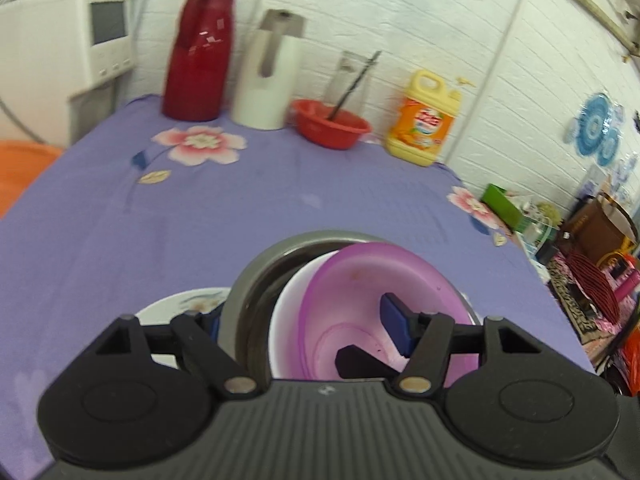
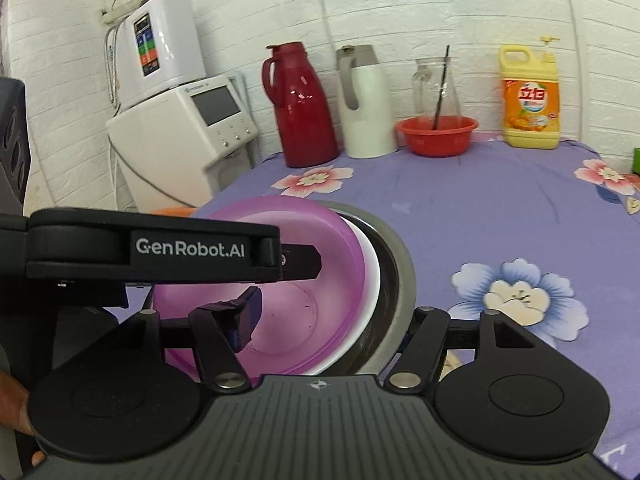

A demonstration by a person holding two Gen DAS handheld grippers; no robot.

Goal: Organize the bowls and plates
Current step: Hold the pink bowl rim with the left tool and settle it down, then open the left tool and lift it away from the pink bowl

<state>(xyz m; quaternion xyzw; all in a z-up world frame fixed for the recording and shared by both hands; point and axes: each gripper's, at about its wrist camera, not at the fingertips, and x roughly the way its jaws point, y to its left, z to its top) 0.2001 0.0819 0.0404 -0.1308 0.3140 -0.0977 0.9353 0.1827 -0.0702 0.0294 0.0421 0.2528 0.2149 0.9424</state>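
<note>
Home kitchen: thermos [image 2: 305, 108], dish soap [image 2: 530, 98], water purifier [image 2: 160, 46].

Right tongs [image 2: 326, 322] are clamped across the nested bowl rims: left pad inside the purple bowl [image 2: 280, 280], right finger outside the steel bowl [image 2: 394, 264]. A white bowl [image 2: 372, 276] is sandwiched between. Left tongs [image 2: 276, 276] are seen reaching into the purple bowl. Worktop [image 2: 460, 200] is covered in purple floral cloth.
</note>
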